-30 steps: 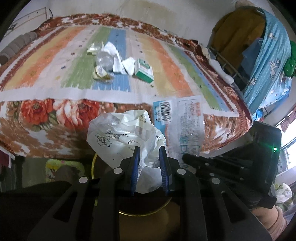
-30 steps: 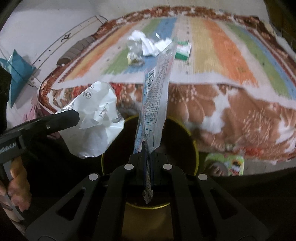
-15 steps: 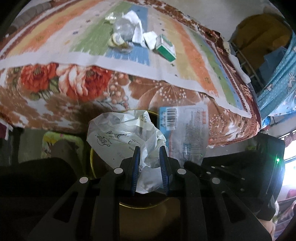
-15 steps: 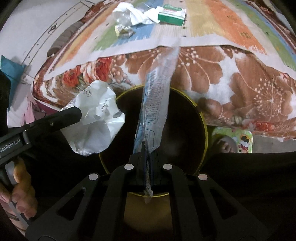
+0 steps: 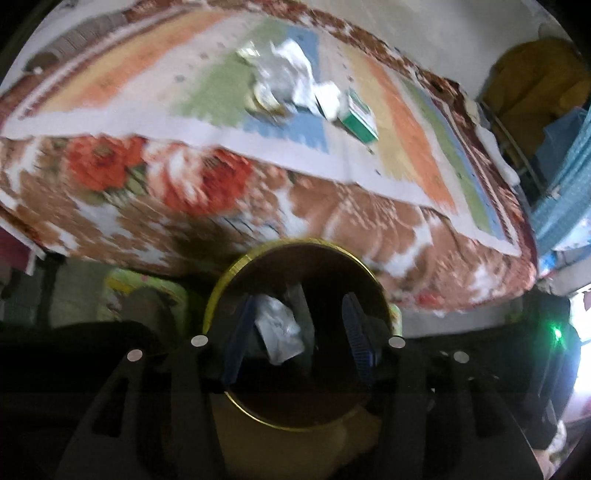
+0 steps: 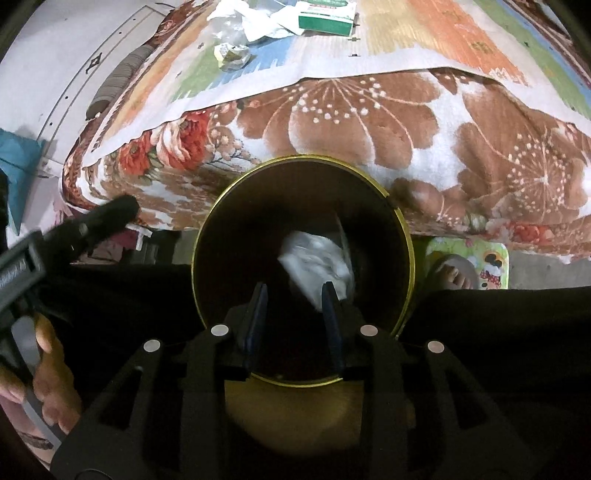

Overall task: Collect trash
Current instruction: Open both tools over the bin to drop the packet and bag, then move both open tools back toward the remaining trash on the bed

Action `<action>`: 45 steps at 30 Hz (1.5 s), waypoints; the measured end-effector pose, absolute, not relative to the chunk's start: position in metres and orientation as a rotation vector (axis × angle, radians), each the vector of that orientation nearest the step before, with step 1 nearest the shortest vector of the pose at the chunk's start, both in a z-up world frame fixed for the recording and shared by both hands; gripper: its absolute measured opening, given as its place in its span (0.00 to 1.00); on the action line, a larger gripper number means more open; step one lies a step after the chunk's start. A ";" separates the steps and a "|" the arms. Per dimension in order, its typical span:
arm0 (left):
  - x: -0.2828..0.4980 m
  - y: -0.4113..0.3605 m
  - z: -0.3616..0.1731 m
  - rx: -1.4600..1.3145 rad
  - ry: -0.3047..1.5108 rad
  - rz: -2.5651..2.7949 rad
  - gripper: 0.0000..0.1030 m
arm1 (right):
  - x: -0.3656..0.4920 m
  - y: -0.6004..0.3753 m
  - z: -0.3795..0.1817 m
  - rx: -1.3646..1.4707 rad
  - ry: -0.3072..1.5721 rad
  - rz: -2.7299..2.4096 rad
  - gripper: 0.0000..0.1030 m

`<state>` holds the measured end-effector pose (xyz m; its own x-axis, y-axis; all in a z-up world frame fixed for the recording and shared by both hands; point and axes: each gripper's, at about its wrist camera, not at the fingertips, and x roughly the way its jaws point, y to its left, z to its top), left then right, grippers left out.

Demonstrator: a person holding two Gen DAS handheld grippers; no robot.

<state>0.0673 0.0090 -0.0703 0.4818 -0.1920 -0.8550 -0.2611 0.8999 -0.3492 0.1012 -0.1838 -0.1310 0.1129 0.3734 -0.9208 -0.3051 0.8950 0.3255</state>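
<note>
A dark round bin with a gold rim stands below the bed's edge. Both grippers hang over its mouth. The left gripper has its jaws opening; the crumpled white plastic bag lies down inside the bin, free of the pads. The right gripper also has its jaws opening, with nothing pressed between them; the white bag and a clear wrapper are seen inside the bin. More trash remains on the bed: crumpled wrappers and a green-and-white box.
The bed carries a floral blanket under a striped cloth. A person's hand holds the left gripper's handle at the left of the right wrist view. A foot on a bright slipper stands right of the bin. Blue fabric hangs at right.
Both grippers sank toward the bin and opened. The white bag left the left gripper and the long clear wrapper left the right one; both now lie in the bin.
</note>
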 end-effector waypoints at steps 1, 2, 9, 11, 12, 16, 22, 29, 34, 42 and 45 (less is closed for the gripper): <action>0.067 0.010 -0.068 -0.474 1.068 0.044 0.48 | 0.101 -0.183 -0.130 0.055 1.360 0.495 0.31; 0.068 0.011 -0.067 -0.482 1.065 0.035 0.50 | 0.100 -0.183 -0.128 0.048 1.349 0.490 0.32; 0.067 0.011 -0.054 -0.450 1.037 0.016 0.59 | 0.100 -0.184 -0.115 0.043 1.303 0.508 0.44; 0.069 0.015 -0.051 -0.461 1.033 0.014 0.60 | 0.102 -0.184 -0.113 0.054 1.300 0.520 0.44; 0.070 0.016 -0.049 -0.462 1.028 0.020 0.60 | 0.104 -0.182 -0.111 0.059 1.300 0.538 0.44; 0.074 0.012 -0.030 -0.392 0.974 0.017 0.63 | 0.107 -0.173 -0.098 0.006 1.266 0.573 0.44; 0.084 0.017 -0.023 -0.366 0.972 0.045 0.70 | 0.115 -0.166 -0.089 -0.033 1.246 0.589 0.52; 0.085 0.013 -0.010 -0.320 0.934 0.052 0.86 | 0.125 -0.161 -0.064 -0.071 1.174 0.626 0.69; 0.096 0.021 0.000 -0.322 0.910 0.067 0.90 | 0.142 -0.156 -0.051 -0.133 1.133 0.639 0.72; 0.121 0.036 0.011 -0.313 0.897 0.112 0.95 | 0.172 -0.139 -0.044 -0.167 1.134 0.691 0.81; 0.135 0.047 0.013 -0.348 0.910 0.088 0.95 | 0.186 -0.136 -0.038 -0.162 1.107 0.691 0.85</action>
<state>0.1350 0.0468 0.0130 0.6146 -0.0712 -0.7856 -0.2209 0.9405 -0.2581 0.1860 -0.1358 -0.0380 0.2640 0.4311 -0.8628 -0.5856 0.7824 0.2117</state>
